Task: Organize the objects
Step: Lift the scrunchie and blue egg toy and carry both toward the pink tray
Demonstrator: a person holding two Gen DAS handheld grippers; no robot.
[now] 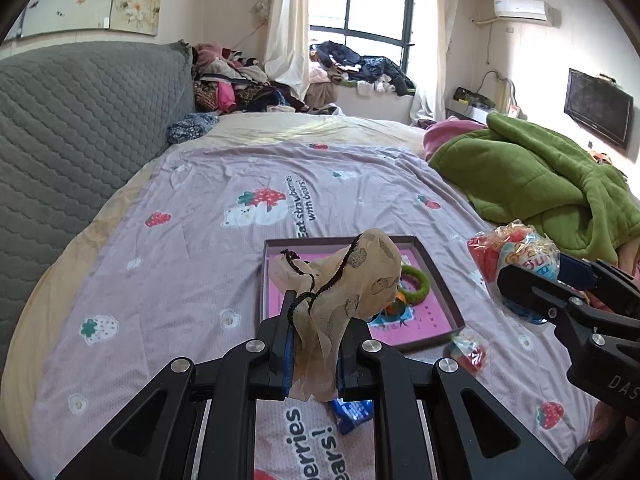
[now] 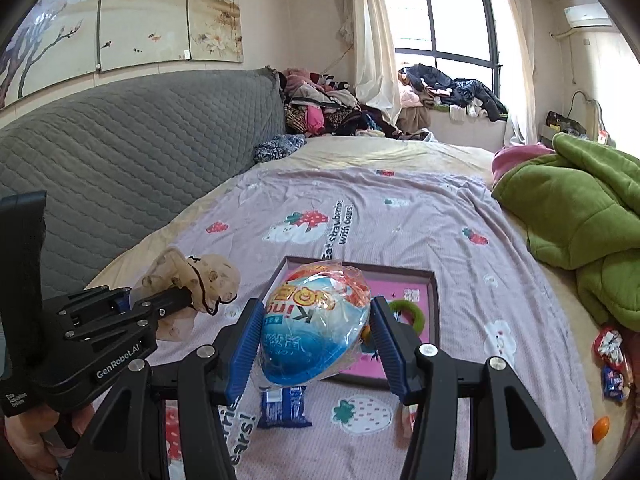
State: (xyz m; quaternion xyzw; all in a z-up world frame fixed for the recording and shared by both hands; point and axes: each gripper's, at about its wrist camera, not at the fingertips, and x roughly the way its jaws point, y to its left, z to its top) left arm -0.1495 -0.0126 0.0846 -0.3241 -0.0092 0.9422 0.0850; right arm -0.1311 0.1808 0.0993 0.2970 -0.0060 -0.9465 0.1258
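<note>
Bedroom; bed [image 1: 192,264] w/ strawberry sheet, tray [image 1: 448,292] on it. L gripper [image 1: 312,360] clamps mesh pouch [image 1: 348,276]; R gripper [image 2: 316,344] grips wrapped bowl [image 2: 316,324].

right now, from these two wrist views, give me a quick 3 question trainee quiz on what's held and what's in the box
1. Multiple choice: what does the left gripper hold? A) a blue snack packet B) a beige mesh scrunchie with black trim C) a green ring
2. True or false: the egg-shaped wrapped toy sits between the right gripper's fingers, above the bed.
3. Short answer: which round item already lies in the pink-lined box?

Key
1. B, the beige mesh scrunchie, clamped between the closed fingers.
2. True.
3. The green ring; something orange lies beside it, mostly hidden by the scrunchie.
</note>
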